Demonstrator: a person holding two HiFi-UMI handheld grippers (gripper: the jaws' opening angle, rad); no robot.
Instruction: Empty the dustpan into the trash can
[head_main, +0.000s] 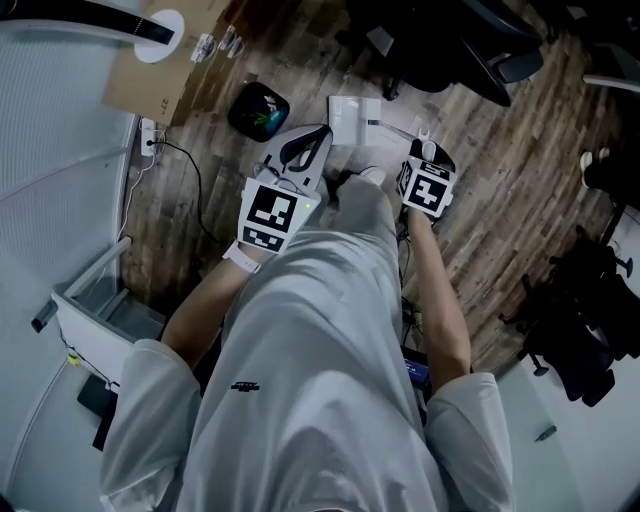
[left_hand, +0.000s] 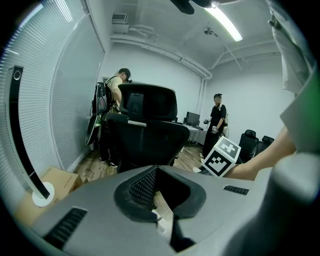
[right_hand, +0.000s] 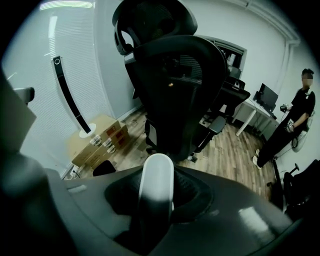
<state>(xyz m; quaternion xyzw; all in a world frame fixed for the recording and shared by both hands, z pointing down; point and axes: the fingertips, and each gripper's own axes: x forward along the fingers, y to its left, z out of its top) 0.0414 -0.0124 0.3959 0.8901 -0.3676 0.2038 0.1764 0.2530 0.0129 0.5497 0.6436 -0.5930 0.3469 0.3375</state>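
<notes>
A white dustpan (head_main: 352, 118) rests on the wood floor ahead of my feet. Its thin stem rises to a rounded white handle (right_hand: 157, 186). My right gripper (head_main: 425, 157) is shut on the top of that handle, which stands upright between its jaws (right_hand: 157, 200). A small black trash can (head_main: 258, 110) with something colourful inside sits on the floor left of the dustpan. My left gripper (head_main: 303, 148) hangs between the can and the dustpan, shut and holding nothing (left_hand: 160, 200). What lies in the pan is too small to tell.
A cardboard box (head_main: 150, 70) and a white round lamp base (head_main: 158, 35) lie by the left wall. Black office chairs (head_main: 450, 40) stand just beyond the dustpan, one tall chair back (right_hand: 175, 75) close ahead. A cable (head_main: 190, 170) runs over the floor. Two people (left_hand: 217, 122) stand farther off.
</notes>
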